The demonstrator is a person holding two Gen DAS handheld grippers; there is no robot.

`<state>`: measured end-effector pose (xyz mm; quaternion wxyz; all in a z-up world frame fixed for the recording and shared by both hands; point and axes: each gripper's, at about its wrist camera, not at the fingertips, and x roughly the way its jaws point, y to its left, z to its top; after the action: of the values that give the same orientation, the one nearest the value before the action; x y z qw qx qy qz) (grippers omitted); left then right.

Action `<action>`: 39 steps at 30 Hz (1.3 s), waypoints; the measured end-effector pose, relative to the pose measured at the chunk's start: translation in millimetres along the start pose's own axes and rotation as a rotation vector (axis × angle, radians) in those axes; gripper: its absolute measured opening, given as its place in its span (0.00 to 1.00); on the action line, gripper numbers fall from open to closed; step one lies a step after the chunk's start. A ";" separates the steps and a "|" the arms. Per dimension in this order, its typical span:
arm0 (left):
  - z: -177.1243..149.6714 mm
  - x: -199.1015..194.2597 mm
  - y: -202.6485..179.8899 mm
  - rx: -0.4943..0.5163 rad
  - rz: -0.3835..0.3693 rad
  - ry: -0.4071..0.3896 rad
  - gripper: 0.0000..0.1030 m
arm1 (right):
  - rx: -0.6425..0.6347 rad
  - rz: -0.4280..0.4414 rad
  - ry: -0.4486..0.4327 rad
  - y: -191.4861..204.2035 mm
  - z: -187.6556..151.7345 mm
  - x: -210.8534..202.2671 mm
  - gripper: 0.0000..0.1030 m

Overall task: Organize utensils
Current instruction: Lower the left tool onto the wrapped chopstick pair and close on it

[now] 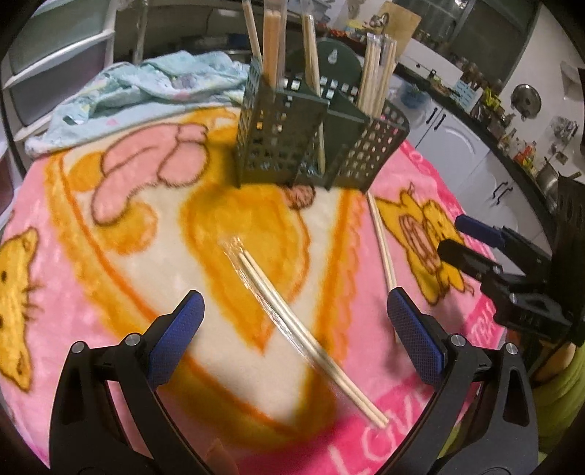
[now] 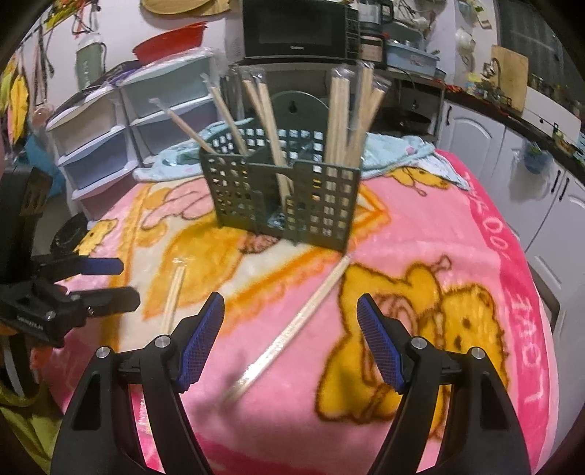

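Observation:
A dark green perforated utensil holder [image 1: 314,146] [image 2: 285,193] stands on a pink cartoon blanket [image 1: 109,255] [image 2: 457,237], with several wrapped chopstick pairs upright in its compartments. One wrapped pair of chopsticks [image 1: 303,336] [image 2: 172,296] lies flat between the fingers of my left gripper [image 1: 294,310], which is open above it. A second wrapped pair [image 2: 292,325] [image 1: 382,241] lies diagonally below my right gripper [image 2: 290,310], also open with nothing held. Each gripper shows in the other's view, the right gripper [image 1: 453,234] and the left gripper [image 2: 124,281].
A crumpled light blue towel [image 1: 146,87] [image 2: 398,149] lies behind the holder. Plastic drawer units [image 2: 109,139] stand at the back left, a microwave [image 2: 299,29] behind them. White cabinets [image 2: 512,164] and a cluttered counter [image 1: 493,109] run along the right.

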<state>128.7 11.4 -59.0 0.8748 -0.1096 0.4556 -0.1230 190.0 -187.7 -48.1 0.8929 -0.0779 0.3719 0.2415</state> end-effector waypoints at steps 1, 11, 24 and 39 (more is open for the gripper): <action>-1.3 3.8 -0.3 -0.004 -0.003 0.013 0.89 | 0.005 -0.004 0.003 -2.5 -0.9 1.6 0.70; -7.7 25.7 -2.2 -0.018 -0.028 0.076 0.83 | 0.047 -0.039 0.047 -21.9 -9.5 18.0 0.70; -2.5 42.1 10.2 -0.072 -0.039 0.108 0.78 | 0.109 -0.034 0.105 -42.3 -3.6 47.7 0.70; 17.7 55.5 16.2 -0.063 0.019 0.112 0.61 | 0.219 0.042 0.206 -56.9 20.6 101.6 0.56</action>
<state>176.0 10.7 -96.7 0.8452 -0.1258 0.5084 -0.1064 292.4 -192.8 -107.0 0.8479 0.0031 0.4872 0.2088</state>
